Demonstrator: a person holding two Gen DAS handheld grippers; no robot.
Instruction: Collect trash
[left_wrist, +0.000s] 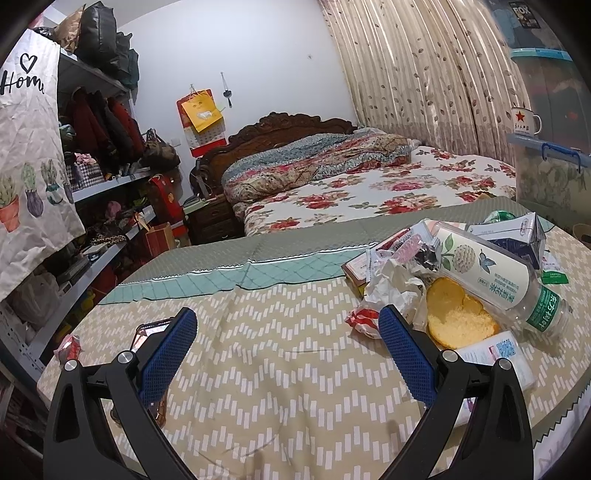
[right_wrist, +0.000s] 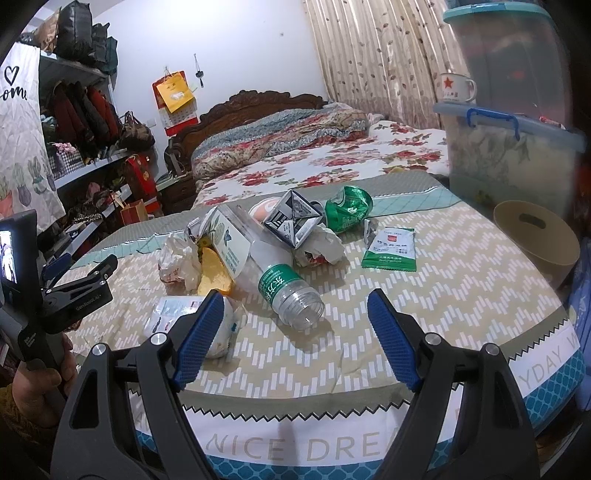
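Mostly crumpled paper (right_wrist: 177, 258), clear ribbed plastic bottle (right_wrist: 280, 277), both grippers' jaws wide, empty.

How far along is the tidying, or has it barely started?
Barely started, it seems. Done: nothing visibly collected; the tan bin shows nothing inside. In hand: nothing; the left gripper and right gripper both have open, empty jaws. Left: the plastic bottle, green packet, crushed carton and crumpled wrappers.
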